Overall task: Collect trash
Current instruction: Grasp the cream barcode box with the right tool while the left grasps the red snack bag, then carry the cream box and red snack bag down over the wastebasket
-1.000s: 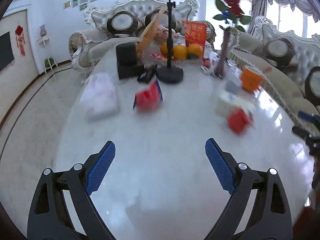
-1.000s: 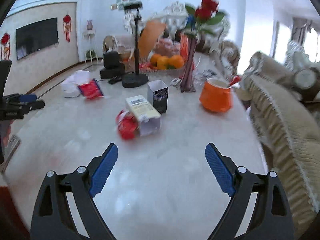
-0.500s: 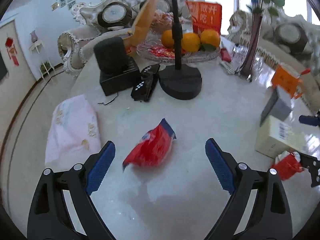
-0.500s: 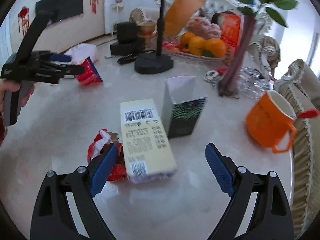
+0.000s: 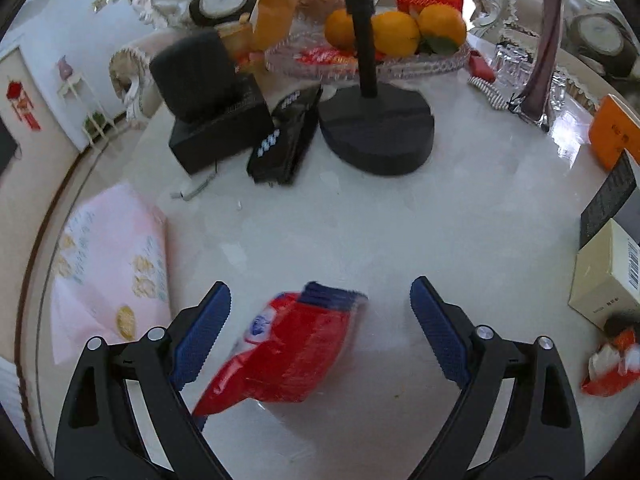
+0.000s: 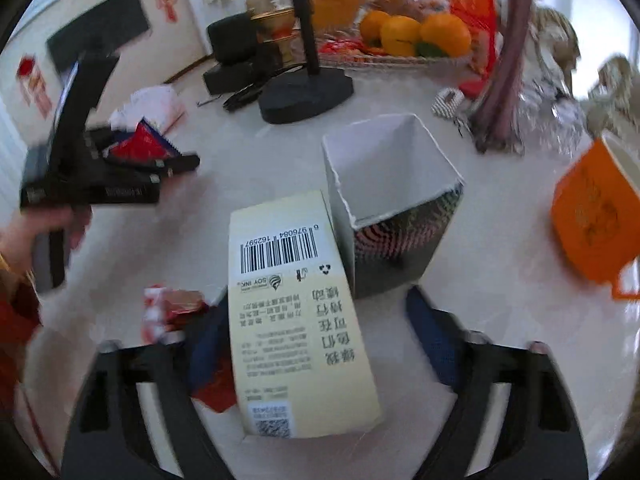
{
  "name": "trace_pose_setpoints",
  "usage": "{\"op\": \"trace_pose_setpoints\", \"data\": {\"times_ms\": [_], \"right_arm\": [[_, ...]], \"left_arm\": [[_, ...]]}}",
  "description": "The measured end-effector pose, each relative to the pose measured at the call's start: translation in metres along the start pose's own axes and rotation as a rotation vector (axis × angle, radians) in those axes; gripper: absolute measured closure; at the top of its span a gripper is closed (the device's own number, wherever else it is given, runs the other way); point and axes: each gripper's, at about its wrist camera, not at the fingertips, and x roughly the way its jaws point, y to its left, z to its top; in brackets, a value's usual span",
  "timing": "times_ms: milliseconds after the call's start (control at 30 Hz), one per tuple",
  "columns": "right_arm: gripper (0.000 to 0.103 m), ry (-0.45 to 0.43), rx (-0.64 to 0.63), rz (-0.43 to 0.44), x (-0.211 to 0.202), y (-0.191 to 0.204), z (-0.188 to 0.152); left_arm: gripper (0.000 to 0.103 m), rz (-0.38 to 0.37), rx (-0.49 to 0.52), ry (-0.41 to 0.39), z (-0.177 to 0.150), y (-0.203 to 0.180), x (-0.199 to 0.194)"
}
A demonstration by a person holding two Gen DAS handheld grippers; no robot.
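Two pieces of trash are being addressed at once on the glossy white marble table [image 5: 400,208]. The left gripper [image 5: 318,320] straddles a red crinkled plastic snack wrapper with a blue sealed end [image 5: 288,354], lying near the table's near edge beside a pink floral tissue pack [image 5: 108,264]. Its blue pads [image 5: 200,336] have just been closing; the left pad looks about touching the wrapper while the right stands clear, so nothing is gripped yet.

The right gripper [image 6: 316,344] brackets a cream cardboard carton with a printed barcode [image 6: 296,320], lying flat against an open-topped dark patterned box [image 6: 400,216]. Its jaws have likewise been closing, though a gap shows on the right side (blur hides the left contact). A crumpled red-and-white wrapper [image 6: 172,312] lies against the carton's left side, likely to get caught in the squeeze.
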Motion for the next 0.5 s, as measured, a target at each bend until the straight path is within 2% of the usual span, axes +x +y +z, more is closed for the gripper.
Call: {"op": "trace_pose_setpoints", "data": {"times_ms": [33,67,200,367,500], "right_arm": [[0.051,0.003,0.025,0.032,-0.003,-0.001,-0.003],[0.051,0.006,0.034,0.026,-0.006,0.0,-0.007],[0.052,-0.019,0.073,0.068,-0.024,0.003,-0.025],[0.052,-0.13,0.189,0.151,-0.073,0.006,-0.058],[0.052,-0.185,0.263,0.175,-0.099,0.007,-0.084]], "left_arm": [[0.048,-0.01,-0.008,0.017,-0.003,0.0,0.002],[0.063,-0.055,-0.042,0.007,-0.006,0.004,0.0],[0.066,-0.069,-0.078,0.013,-0.014,0.008,-0.006],[0.067,-0.189,-0.136,-0.013,-0.032,0.01,-0.034],[0.067,-0.242,-0.134,-0.022,-0.054,0.006,-0.06]]}}
